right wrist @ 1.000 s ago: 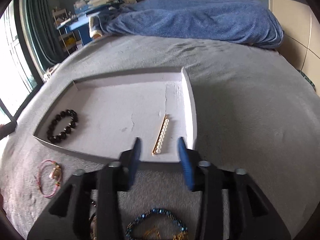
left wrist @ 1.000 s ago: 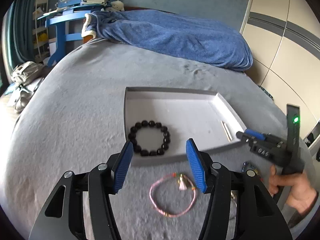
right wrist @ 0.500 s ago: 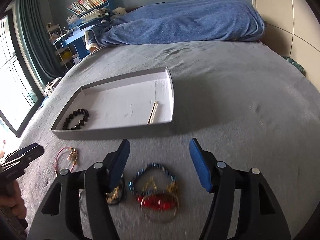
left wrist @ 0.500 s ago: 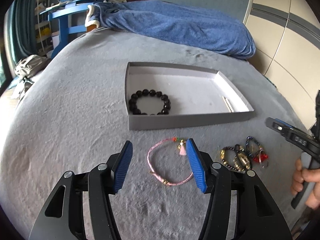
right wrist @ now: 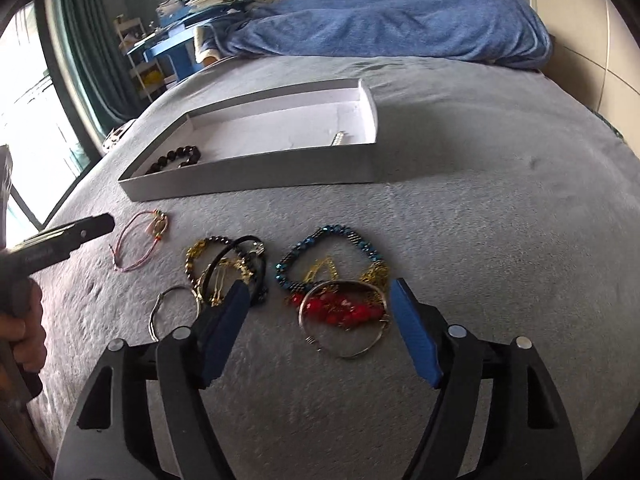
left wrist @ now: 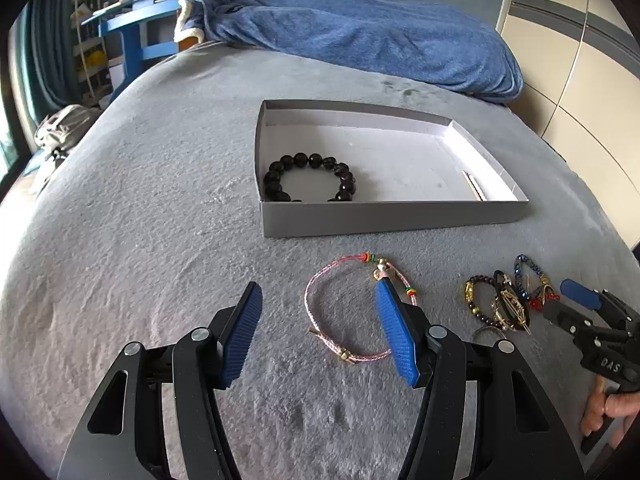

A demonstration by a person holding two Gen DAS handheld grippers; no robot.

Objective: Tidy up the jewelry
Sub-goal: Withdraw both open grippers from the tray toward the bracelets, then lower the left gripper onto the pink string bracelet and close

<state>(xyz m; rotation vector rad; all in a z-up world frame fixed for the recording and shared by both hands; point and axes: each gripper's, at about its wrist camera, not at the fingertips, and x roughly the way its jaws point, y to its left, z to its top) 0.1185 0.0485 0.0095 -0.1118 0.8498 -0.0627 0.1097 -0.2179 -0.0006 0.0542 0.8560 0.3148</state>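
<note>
A grey tray [left wrist: 384, 216] [right wrist: 256, 176] lies on the bed and holds a black bead bracelet [left wrist: 310, 178] [right wrist: 176, 158] and a pearl bar [left wrist: 474, 186] [right wrist: 339, 138]. A pink cord bracelet [left wrist: 344, 312] [right wrist: 138, 244] lies in front of it, between the fingers of my open left gripper [left wrist: 318, 330]. My open right gripper [right wrist: 320, 322] hovers over a red bead piece with a silver bangle [right wrist: 344, 314], a blue bead bracelet [right wrist: 328, 256] and a tangle of dark and gold bracelets [right wrist: 224, 268] [left wrist: 500, 304].
A blue blanket [left wrist: 360, 36] lies heaped at the far end of the grey bed cover [left wrist: 140, 220]. A blue desk with books [right wrist: 188, 12] and a window [right wrist: 28, 92] stand to the left. A pale cupboard [left wrist: 580, 60] is at the right.
Both grippers pulled back from the tray and lowered toward the loose jewelry. The right gripper opened wider and now stands over the red and blue pieces.
</note>
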